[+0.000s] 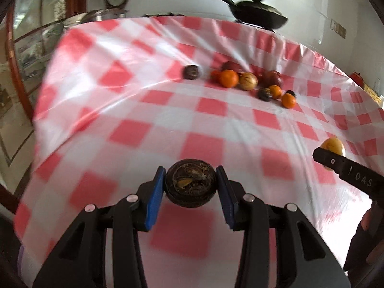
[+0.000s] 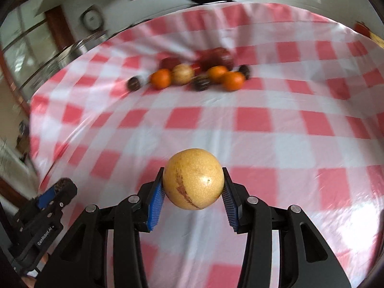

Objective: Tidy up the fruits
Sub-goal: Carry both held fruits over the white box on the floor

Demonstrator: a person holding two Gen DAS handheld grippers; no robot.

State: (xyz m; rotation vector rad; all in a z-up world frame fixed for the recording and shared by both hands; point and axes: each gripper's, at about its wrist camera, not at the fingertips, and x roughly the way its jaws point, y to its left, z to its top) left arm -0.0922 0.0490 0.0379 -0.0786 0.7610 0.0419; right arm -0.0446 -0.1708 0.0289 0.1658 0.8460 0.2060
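The left gripper [image 1: 190, 186] has its fingers clamped on a dark wrinkled fruit [image 1: 190, 183], and the right gripper [image 2: 193, 187] clamps a yellow fruit [image 2: 193, 178]. Both are carried above the desk [image 2: 264, 139]. The fruit pile [image 2: 192, 74] lies at twelve o'clock, far off, about equally distant from both hands.

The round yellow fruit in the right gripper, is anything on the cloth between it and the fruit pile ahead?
Nothing visible does. The round yellow fruit is clamped in the right gripper, and only bare red-and-white checked tablecloth lies before the fruit pile.
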